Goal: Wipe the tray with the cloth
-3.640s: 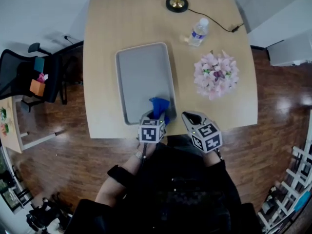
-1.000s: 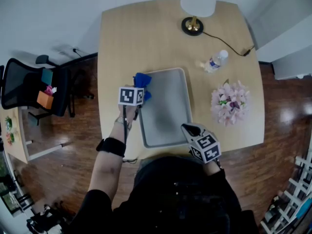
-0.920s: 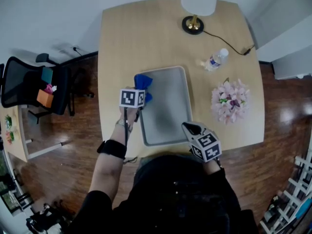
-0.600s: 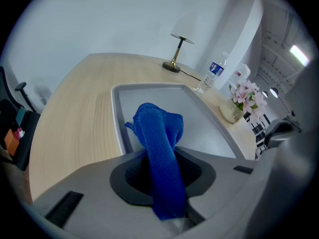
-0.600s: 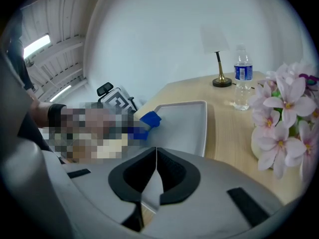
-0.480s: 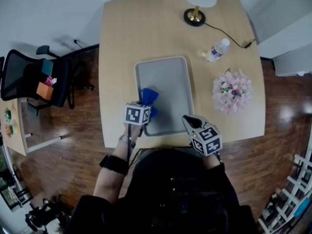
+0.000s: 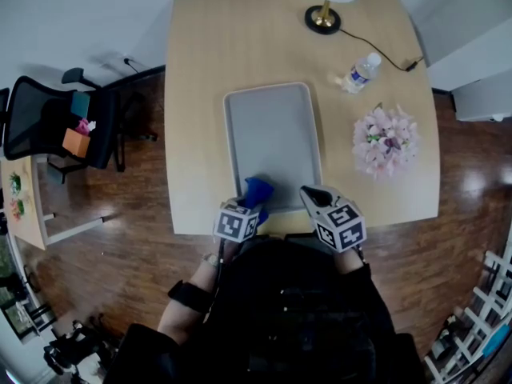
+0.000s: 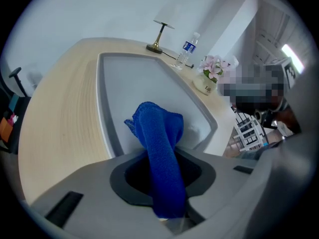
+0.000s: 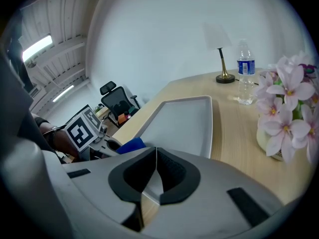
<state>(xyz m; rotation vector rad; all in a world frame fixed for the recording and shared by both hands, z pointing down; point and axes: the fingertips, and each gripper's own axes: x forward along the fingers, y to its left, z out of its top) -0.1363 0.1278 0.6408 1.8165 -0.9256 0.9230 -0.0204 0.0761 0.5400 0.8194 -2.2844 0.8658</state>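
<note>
A grey tray [image 7: 272, 134] lies lengthwise on the wooden table [image 7: 200, 70]. My left gripper [image 7: 251, 203] is shut on a blue cloth [image 7: 257, 190], which rests on the tray's near left corner. In the left gripper view the cloth [image 8: 159, 133] hangs out between the jaws onto the tray [image 8: 129, 78]. My right gripper [image 7: 314, 195] hovers at the tray's near right corner, shut and holding nothing. The right gripper view shows its pads [image 9: 167, 171] touching, with the tray [image 9: 184, 123] ahead and the cloth [image 9: 130, 144] to the left.
A lamp base [image 7: 323, 16] with its cable stands at the table's far edge. A water bottle [image 7: 362, 70] and a pot of pink flowers [image 7: 386, 141] stand right of the tray. An office chair [image 7: 48, 126] is on the floor to the left.
The left gripper has dragged the cloth from the tray's far left corner down its left side to the near left corner. The right gripper has stayed put.
</note>
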